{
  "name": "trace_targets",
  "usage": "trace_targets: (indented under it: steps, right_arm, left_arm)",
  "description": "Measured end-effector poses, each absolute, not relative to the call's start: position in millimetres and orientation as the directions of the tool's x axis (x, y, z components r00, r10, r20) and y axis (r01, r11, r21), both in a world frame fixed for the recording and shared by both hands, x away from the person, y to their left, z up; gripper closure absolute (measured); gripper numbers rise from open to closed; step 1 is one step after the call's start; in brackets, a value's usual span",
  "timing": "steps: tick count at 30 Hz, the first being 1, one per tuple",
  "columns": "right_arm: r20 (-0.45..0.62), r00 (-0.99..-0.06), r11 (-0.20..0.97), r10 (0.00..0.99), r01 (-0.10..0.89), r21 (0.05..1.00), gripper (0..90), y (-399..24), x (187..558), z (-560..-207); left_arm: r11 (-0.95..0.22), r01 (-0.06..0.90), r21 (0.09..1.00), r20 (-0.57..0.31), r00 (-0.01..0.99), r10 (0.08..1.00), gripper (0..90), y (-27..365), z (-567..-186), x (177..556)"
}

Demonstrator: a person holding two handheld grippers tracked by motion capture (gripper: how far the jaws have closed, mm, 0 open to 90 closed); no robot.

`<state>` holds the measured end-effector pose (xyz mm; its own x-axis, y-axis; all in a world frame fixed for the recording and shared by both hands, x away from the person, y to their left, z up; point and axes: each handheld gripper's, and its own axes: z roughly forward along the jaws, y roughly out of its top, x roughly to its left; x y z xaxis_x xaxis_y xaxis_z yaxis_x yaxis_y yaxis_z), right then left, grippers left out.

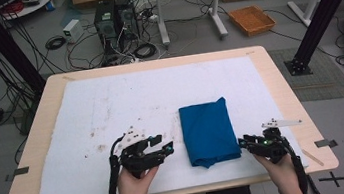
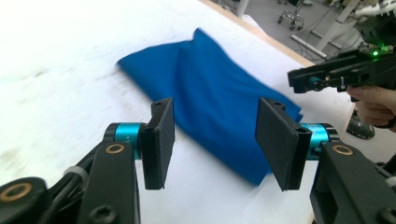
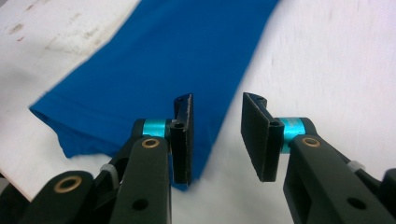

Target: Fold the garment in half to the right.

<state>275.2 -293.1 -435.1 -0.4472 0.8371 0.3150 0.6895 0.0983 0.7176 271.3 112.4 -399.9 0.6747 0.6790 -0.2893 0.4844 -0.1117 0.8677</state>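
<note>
A folded blue cloth (image 1: 208, 130) lies flat on the white mat, right of the middle and near the front edge. My left gripper (image 1: 164, 144) hovers just left of the cloth, pointing toward it, jaws open with nothing between them. In the left gripper view its jaws (image 2: 215, 116) frame the cloth (image 2: 210, 79), and the right gripper (image 2: 299, 79) shows beyond it. My right gripper (image 1: 243, 144) sits at the cloth's near right corner, open. In the right gripper view its jaws (image 3: 218, 112) stand apart above the cloth's (image 3: 154, 60) edge, gripping nothing.
The white mat (image 1: 111, 110) covers most of the wooden table (image 1: 280, 88) and carries brown stains at its left middle. Beyond the table are floor cables, computer towers (image 1: 114, 16), an orange tray (image 1: 251, 19) and black frame posts (image 1: 320, 12).
</note>
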Motion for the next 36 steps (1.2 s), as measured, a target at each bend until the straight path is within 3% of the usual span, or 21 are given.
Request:
trace_targets:
  steps: [5, 9, 22, 27, 31, 36]
  right_arm:
    - [0.398, -0.449, 0.062, 0.800, 0.722, 0.689, 68.3, -292.5, 272.2, -446.8]
    - [0.360, -0.473, 0.107, 0.804, 0.711, 0.695, 88.5, -287.6, 265.6, -448.3]
    - [0.276, -0.480, 0.157, 0.833, 0.683, 0.713, 88.4, -290.8, 242.6, -447.7]
    - [0.260, -0.476, 0.155, 0.840, 0.669, 0.727, 79.4, -291.7, 245.2, -444.5]
    - [0.238, -0.471, 0.134, 0.849, 0.628, 0.766, 79.0, -290.3, 262.5, -427.3]
    - [0.230, -0.442, 0.102, 0.867, 0.609, 0.787, 77.9, -282.5, 313.2, -405.9]
  left_arm:
    - [-0.096, 0.501, 0.860, -0.304, 0.655, 0.691, 47.5, 127.2, -404.3, 269.2]
    - [-0.093, 0.493, 0.865, -0.301, 0.658, 0.690, 47.5, 129.9, -403.0, 269.3]
    - [-0.127, 0.492, 0.861, -0.282, 0.670, 0.687, 47.5, 125.4, -403.2, 265.8]
    - [-0.128, 0.490, 0.862, -0.277, 0.668, 0.691, 45.4, 127.1, -404.0, 266.6]
    - [-0.122, 0.485, 0.866, -0.270, 0.659, 0.702, 44.6, 132.8, -404.4, 269.1]
    - [-0.110, 0.474, 0.873, -0.259, 0.643, 0.720, 43.0, 143.9, -404.4, 272.6]
